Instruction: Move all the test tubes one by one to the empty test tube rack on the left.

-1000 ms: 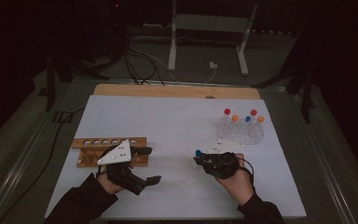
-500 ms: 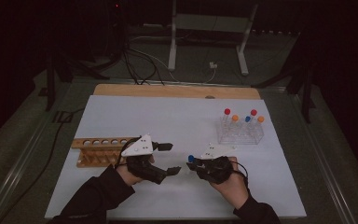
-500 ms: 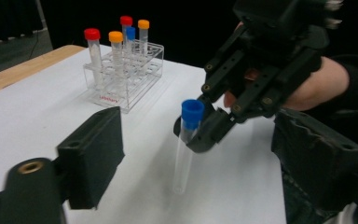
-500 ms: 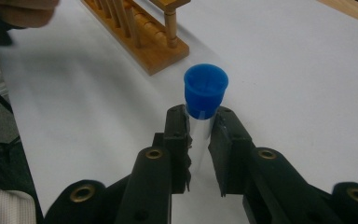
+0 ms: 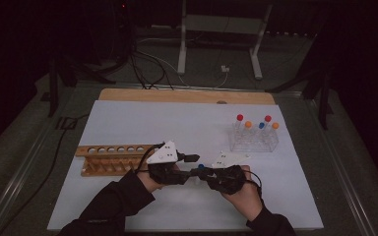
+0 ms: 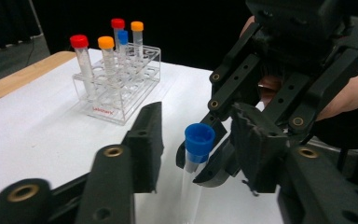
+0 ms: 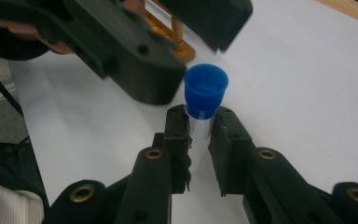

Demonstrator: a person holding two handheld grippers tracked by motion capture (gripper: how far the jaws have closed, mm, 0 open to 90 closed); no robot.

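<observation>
Handover in progress at the middle of the table (image 5: 128, 118): the right gripper (image 7: 199, 122) has its jaws pinched on the clear blue-capped tube (image 7: 205, 93) just under the cap. The left gripper (image 6: 193, 140) spreads wide around that cap, gripping nothing. Next, I'd judge, the left closes on the tube before the right lets go, then heads for the wooden rack (image 5: 109, 158).
</observation>
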